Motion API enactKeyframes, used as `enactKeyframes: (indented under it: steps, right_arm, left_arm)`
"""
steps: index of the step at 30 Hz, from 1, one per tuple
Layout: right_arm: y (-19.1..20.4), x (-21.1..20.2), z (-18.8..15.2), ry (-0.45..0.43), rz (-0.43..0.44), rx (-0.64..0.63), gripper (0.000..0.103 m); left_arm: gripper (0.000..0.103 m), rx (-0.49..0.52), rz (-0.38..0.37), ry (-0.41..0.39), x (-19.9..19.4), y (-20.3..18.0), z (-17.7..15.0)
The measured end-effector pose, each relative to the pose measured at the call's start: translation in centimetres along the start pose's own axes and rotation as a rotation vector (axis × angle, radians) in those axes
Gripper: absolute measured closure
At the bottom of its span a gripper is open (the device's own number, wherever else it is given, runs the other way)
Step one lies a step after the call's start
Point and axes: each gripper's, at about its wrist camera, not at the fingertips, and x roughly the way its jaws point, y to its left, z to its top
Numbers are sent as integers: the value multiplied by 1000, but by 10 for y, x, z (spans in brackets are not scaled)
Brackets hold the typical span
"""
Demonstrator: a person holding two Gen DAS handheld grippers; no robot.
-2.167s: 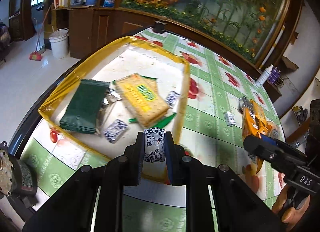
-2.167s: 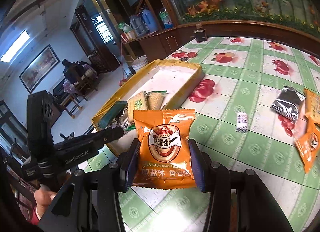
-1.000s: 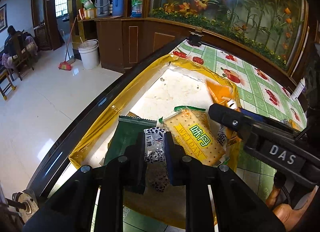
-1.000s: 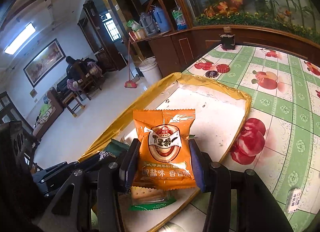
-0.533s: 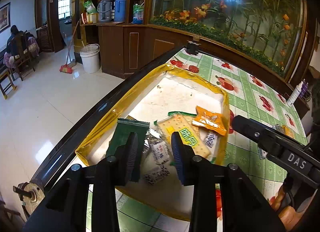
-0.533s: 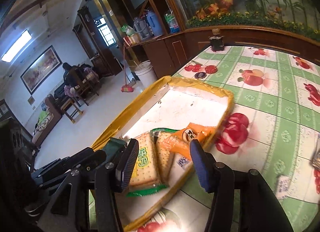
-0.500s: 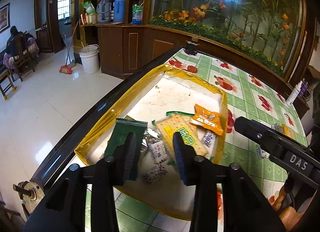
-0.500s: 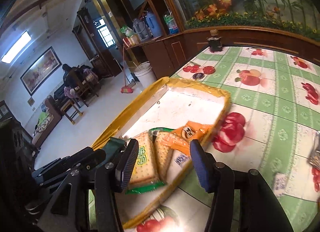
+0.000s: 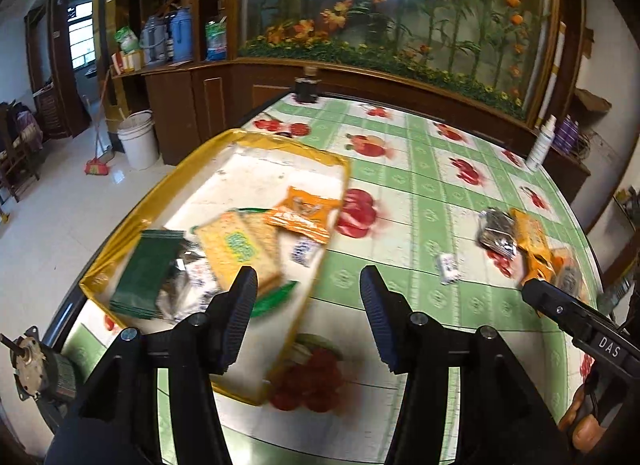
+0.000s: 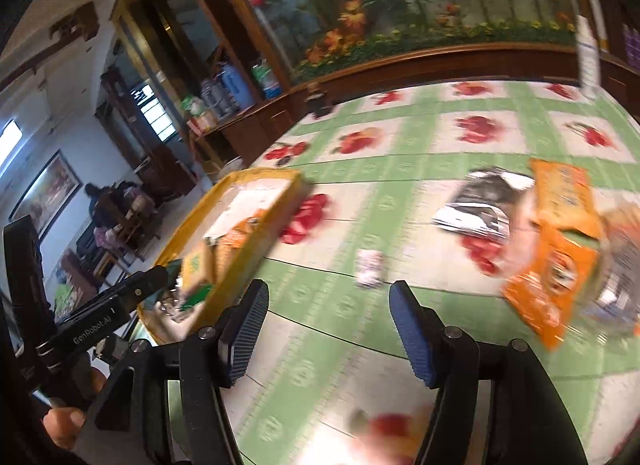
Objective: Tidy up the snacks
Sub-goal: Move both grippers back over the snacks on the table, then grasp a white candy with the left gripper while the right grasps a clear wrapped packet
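Observation:
A yellow-rimmed box (image 9: 168,181) lies at the table's left edge. It holds a cracker pack (image 9: 236,245), a green packet (image 9: 150,273), an orange snack bag (image 9: 302,217) and small white sachets (image 9: 302,251). My left gripper (image 9: 308,293) is open and empty, above the box's near right corner. My right gripper (image 10: 326,307) is open and empty over the tablecloth, right of the box (image 10: 276,205). Loose on the table are a small sachet (image 10: 370,267), a black packet (image 10: 482,203) and orange bags (image 10: 554,261).
The green checked tablecloth with fruit prints (image 9: 420,185) covers the table. A white bottle (image 9: 540,145) stands at the far right edge, a dark jar (image 9: 306,89) at the far edge. The loose snacks also show at the right in the left wrist view (image 9: 520,241).
Both grippers let go of their snacks into the box and opened wider. Both have swung right, away from the box, the right one toward the loose snacks.

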Motion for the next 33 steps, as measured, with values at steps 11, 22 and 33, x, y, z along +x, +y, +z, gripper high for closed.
enactKeyframes:
  steps: [11,22,33]
  right_arm:
    - [-81,-64,-21,-77,-119,130,37]
    - [-77,-83,-44,-106,-230,71,29]
    - [-104,-81,-40,-108,-271,131,29]
  left_arm:
    - [37,84,-63,8,-11,-59,-15]
    - [32,141,-73,16,-15,-91,-33]
    - [32,101,-93,83,17,-98,-27]
